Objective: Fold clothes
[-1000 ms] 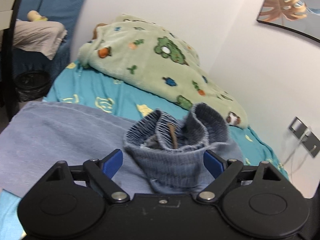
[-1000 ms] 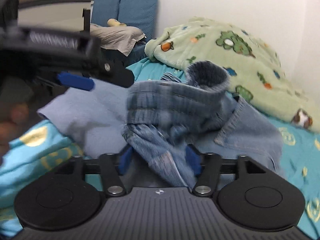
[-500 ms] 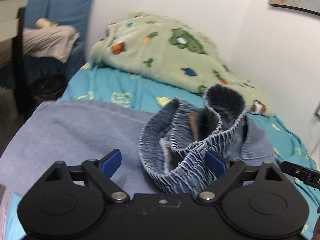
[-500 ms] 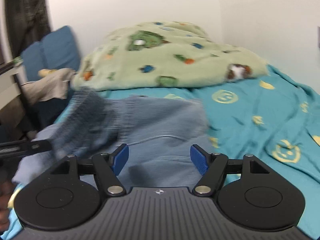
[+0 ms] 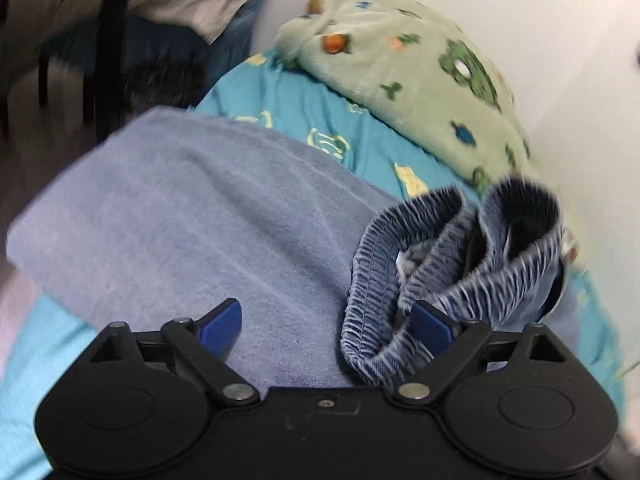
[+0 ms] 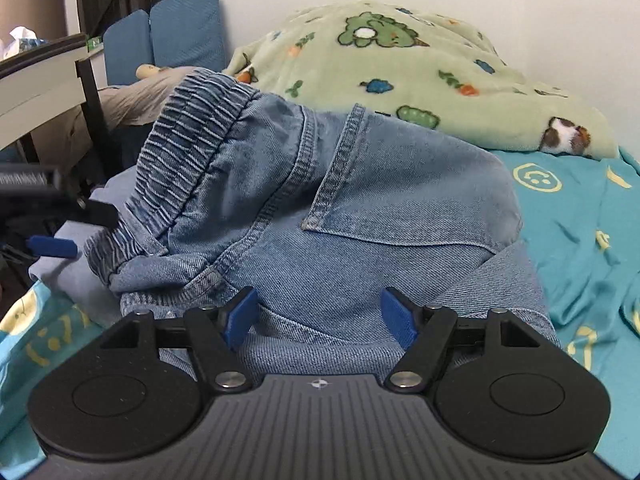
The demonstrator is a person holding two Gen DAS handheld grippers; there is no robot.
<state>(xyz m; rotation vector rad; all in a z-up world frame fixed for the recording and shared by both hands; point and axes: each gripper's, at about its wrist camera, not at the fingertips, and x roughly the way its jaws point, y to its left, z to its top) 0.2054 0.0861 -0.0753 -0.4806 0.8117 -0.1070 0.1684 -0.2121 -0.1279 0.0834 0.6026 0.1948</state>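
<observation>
- Left wrist view: left tongs [image 5: 326,322] stand spread wide, pinching nothing. One blue pad hangs over the pale blue cloth [image 5: 192,216]; the other sits against the elastic waistband [image 5: 376,268] of the denim trousers [image 5: 460,264]. This view is motion-blurred.
- Right wrist view: right tongs [image 6: 318,314] likewise spread, empty, low over the trousers' seat, with the back pocket [image 6: 400,184] just ahead of the pads.
- Location of the task item: the trousers lie in a bunched heap on the bed [image 6: 580,240], the waistband standing up and curled, partly overlapping the pale blue cloth. No flat, squared fold is visible.
- Risk: closing the left tongs here would likely catch only one layer of the curled waistband, leaving the rest to sag and twist when lifted.
- Risk: the trousers overlap the pale blue cloth, so a low pinch could gather both fabrics and drag the cloth along.
- Risk: denim is thick and springy; a pinch on the seat would probably hold poorly or pull up a ridge.
- Surroundings: a green patterned blanket [image 6: 400,68] is heaped along the wall behind, narrowing the free bed surface for laying the trousers out. A dark frame [image 6: 92,108] and blue cushions [image 6: 168,32] stand beyond the bed's far left; neither blocks the tongs.
</observation>
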